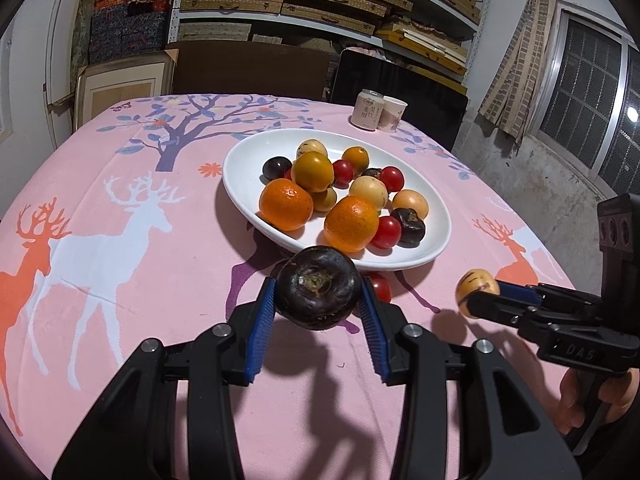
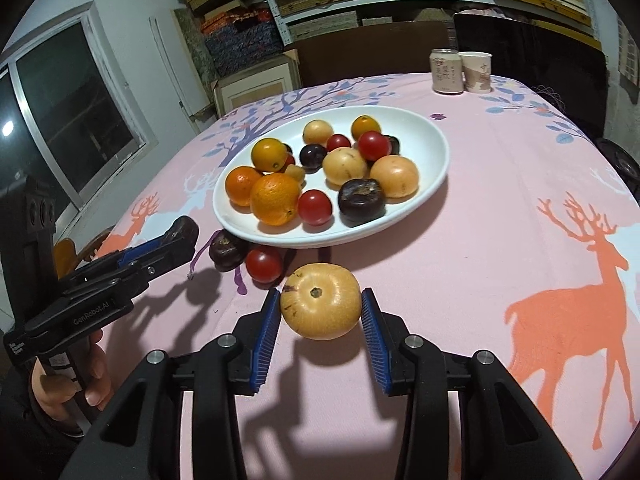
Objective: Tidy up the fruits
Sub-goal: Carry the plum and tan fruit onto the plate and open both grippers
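1. Left view first. Closest to me is my left gripper (image 1: 320, 300). Its blue pads squeeze a dark purple fruit (image 1: 319, 287) from both sides, so it is closed on the fruit.
2. The fruit is round and smooth. It could pop out and roll off the pink tablecloth (image 1: 120, 280) if I tip my hand.
3. A small red tomato (image 1: 380, 286) sits just behind the fruit, at about 1 o'clock from it. I could bump it and make it roll.
4. The white plate (image 1: 248, 152) is up at 12 o'clock and is full of fruit. Dropping one more in hard could knock the others out.
5. Right view now. Closest is my right gripper (image 2: 321, 304). It holds a yellow fruit (image 2: 320, 300) between its pads, closed on it.
6. This fruit is fat and smooth too, so it could slip.
7. At 10 o'clock from it lie another tomato (image 2: 264, 263) and a loose dark fruit (image 2: 227, 249), right by the plate's (image 2: 432, 136) edge. A low swing would hit them.
8. My left gripper (image 2: 182, 236) is out at 9 o'clock. My two hands could bump if both go to the plate together.
9. The can (image 2: 447, 70) and paper cup (image 2: 476, 71) stand far off at 1 o'clock, safe for now.
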{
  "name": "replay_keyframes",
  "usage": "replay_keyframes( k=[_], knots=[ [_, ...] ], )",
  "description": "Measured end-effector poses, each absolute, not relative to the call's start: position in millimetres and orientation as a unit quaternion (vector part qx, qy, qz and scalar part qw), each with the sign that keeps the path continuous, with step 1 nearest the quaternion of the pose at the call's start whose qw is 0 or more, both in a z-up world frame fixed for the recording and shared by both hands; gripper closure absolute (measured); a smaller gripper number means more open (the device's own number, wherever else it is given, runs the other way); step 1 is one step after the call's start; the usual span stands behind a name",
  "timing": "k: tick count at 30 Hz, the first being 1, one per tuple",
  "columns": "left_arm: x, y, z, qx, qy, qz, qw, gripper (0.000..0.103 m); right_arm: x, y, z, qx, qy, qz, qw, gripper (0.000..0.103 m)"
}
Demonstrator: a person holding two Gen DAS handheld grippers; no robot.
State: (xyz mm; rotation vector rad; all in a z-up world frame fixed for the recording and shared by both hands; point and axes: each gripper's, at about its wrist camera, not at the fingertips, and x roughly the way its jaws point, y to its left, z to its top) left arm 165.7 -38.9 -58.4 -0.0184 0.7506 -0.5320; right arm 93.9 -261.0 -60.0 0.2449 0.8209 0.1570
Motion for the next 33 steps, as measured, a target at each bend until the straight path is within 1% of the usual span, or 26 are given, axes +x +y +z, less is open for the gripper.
replay_keyframes(
  k=[7,14,19,23,28,33],
  knots=[
    [166,-48,-56,-0.001,0.365,-0.267,0.892,0.062,89,-280,-52,0.138,0.386,0.069,0.91,0.062],
    [182,-83,-29,0.036,0.35,-0.282,0.893,0.062,114,-307,-9,0.161,0.35,0.073,0.92,0.062],
    [206,-114,-15,0.058,0.343,-0.29,0.892,0.062,151,-320,14,0.176,0.337,0.072,0.922,0.062],
    [227,-134,-24,0.064,0.354,-0.289,0.887,0.062,188,-324,14,0.19,0.345,0.073,0.916,0.062],
    [247,-148,-41,0.066,0.37,-0.29,0.88,0.062,225,-316,4,0.179,0.365,0.066,0.911,0.062],
    [258,-153,-46,0.068,0.374,-0.29,0.878,0.062,254,-307,-10,0.169,0.384,0.062,0.906,0.062]
  ],
)
